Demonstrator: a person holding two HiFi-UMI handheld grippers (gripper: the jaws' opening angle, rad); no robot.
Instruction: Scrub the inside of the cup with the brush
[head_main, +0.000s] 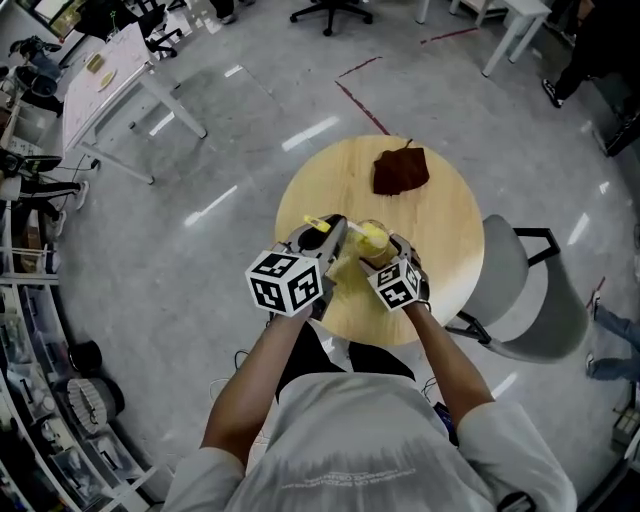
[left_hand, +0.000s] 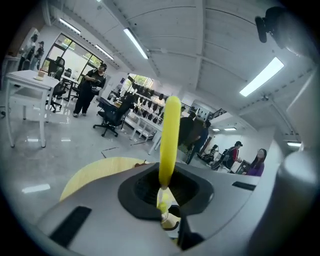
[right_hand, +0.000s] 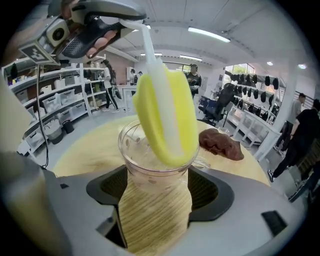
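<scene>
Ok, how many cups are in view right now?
1: the glass cup, held between the right gripper's jaws over the round table's near edge, the yellow brush at its mouth. Part of the table is hidden, so another may be out of sight.

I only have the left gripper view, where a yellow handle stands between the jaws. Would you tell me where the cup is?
Observer: The clear cup is at the near side of the round wooden table, clamped between the jaws of the right gripper.
Operator: Thank you. Is the brush's head inside it?
Observer: The yellow head of the brush is at the cup's mouth. Only its lower end reaches the rim, and most of it is above.
Operator: Is anything else on the table?
Observer: A brown cloth lies beyond the cup, apart from it.
</scene>
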